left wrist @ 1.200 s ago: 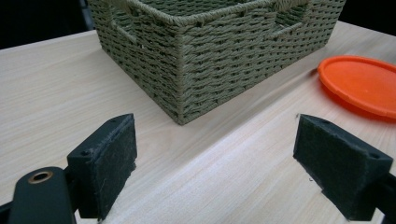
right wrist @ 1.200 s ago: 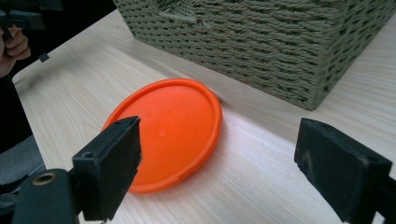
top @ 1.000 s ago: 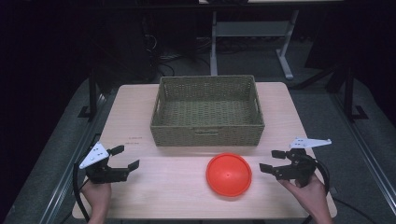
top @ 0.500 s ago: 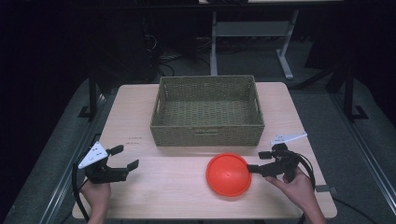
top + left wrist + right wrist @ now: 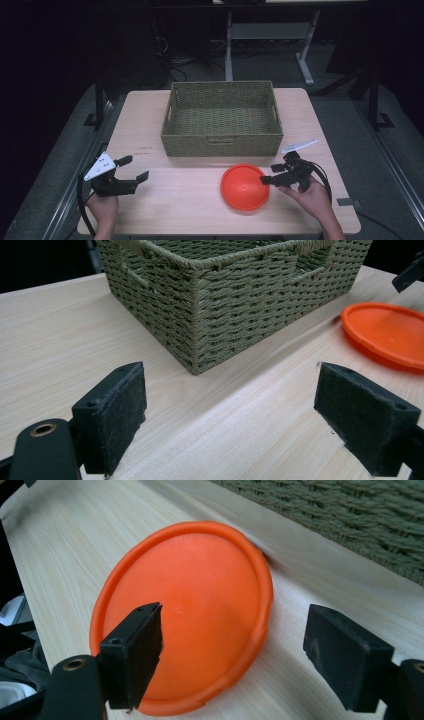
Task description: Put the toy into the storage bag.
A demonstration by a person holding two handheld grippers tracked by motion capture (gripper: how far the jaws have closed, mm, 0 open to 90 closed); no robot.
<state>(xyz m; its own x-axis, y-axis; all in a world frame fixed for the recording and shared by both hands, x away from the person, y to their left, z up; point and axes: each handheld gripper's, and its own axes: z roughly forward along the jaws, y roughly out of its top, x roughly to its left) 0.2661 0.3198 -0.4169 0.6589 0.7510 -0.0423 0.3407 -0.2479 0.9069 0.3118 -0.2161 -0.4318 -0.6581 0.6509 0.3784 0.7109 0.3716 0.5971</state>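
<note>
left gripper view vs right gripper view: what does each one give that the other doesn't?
Left gripper view alone: the woven basket's corner with its rim and handle slots, and the left gripper, jaws open over bare table with nothing between them.

Right gripper view alone: the right gripper, its jaws straddling the near rim of the orange plate, one pad over the plate and one over the table, apart and not yet pressing; they have just been closing a little.

Both: the orange plate lying flat, the basket's woven wall, and the light wood table.

Bright lit tabletop, dark surroundings, soft shadows, slight blur
</note>
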